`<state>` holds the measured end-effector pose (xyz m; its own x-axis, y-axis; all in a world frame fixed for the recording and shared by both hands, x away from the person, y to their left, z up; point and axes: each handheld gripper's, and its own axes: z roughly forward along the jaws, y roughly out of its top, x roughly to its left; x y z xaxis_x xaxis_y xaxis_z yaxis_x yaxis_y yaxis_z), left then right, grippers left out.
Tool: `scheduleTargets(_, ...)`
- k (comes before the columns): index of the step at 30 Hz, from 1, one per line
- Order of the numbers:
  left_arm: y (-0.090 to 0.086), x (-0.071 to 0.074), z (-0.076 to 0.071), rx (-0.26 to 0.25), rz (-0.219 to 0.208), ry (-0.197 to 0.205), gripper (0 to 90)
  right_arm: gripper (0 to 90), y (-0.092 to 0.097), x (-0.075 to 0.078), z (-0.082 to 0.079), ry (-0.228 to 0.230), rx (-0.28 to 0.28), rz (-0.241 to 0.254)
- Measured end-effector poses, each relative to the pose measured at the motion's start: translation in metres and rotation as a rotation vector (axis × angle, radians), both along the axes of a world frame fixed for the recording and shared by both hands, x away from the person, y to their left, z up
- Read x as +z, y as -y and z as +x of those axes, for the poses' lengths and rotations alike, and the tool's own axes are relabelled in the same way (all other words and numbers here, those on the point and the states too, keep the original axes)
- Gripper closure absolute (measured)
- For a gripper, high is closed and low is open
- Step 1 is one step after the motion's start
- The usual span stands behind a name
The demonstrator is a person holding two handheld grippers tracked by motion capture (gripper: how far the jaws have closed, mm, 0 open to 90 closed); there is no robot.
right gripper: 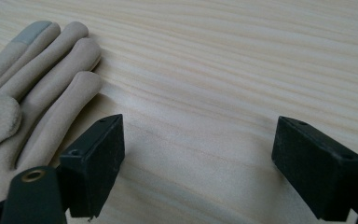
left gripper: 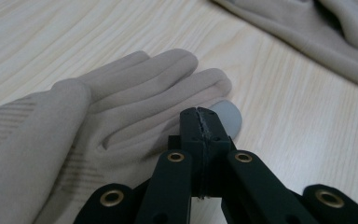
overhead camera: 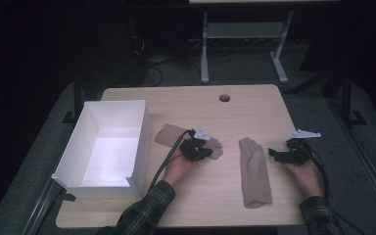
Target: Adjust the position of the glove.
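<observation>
Two beige gloves lie flat on the wooden table [overhead camera: 215, 112]. The left glove [overhead camera: 169, 134] lies beside the box with its fingers pointing right. My left gripper [overhead camera: 206, 152] sits over those fingers. In the left gripper view its jaws [left gripper: 200, 114] are pressed together over the glove [left gripper: 121, 102], next to its grey fingertip [left gripper: 230, 116]; no fabric shows between them. The right glove [overhead camera: 254, 171] lies lengthwise at centre right. My right gripper [overhead camera: 274, 152] stands just right of it, open [right gripper: 198, 154] over bare wood, with that glove [right gripper: 32, 88] at its left.
An open white box [overhead camera: 139, 142] stands at the table's left side, one wall close to the left glove. A round cable hole [overhead camera: 224, 98] is near the far edge. The second glove [left gripper: 326, 37] shows in the upper right of the left gripper view.
</observation>
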<state>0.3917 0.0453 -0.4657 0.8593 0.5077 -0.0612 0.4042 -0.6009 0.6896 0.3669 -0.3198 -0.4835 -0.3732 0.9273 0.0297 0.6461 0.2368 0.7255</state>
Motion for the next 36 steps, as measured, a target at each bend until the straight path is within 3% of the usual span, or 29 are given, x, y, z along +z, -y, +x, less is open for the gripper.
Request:
scheduleTargets(17, 0.060, -0.003, 0.029, 0.006, -0.033, -0.020, 89.6, 16.6, 0.000, 0.000, 0.000, 0.001, -0.002, 0.000)
scheduleTargets(21, 0.062, 0.000, 0.029, 0.011, -0.049, -0.020, 89.5, 16.5, 0.000, 0.000, 0.000, 0.000, -0.002, 0.001)
scheduleTargets(23, 0.056, 0.006, 0.028, 0.004, -0.044, -0.009, 89.5, 16.6, 0.000, 0.000, 0.000, 0.001, -0.002, 0.001)
scheduleTargets(27, 0.031, 0.020, 0.027, 0.036, -0.038, 0.019, 89.5, 16.6, 0.000, 0.000, 0.000, 0.001, -0.002, 0.000)
scheduleTargets(29, 0.008, 0.025, 0.029, 0.091, -0.042, 0.022, 89.6, 16.6, 0.000, 0.000, 0.000, 0.001, -0.001, 0.000)
scheduleTargets(31, 0.000, 0.026, 0.031, 0.105, -0.032, 0.028, 89.6, 16.6, 0.000, 0.000, 0.000, 0.001, -0.002, 0.000)
scheduleTargets(36, -0.033, 0.027, 0.040, 0.203, -0.052, 0.043, 89.6, 16.6, 0.000, 0.000, 0.000, 0.001, -0.003, 0.000)
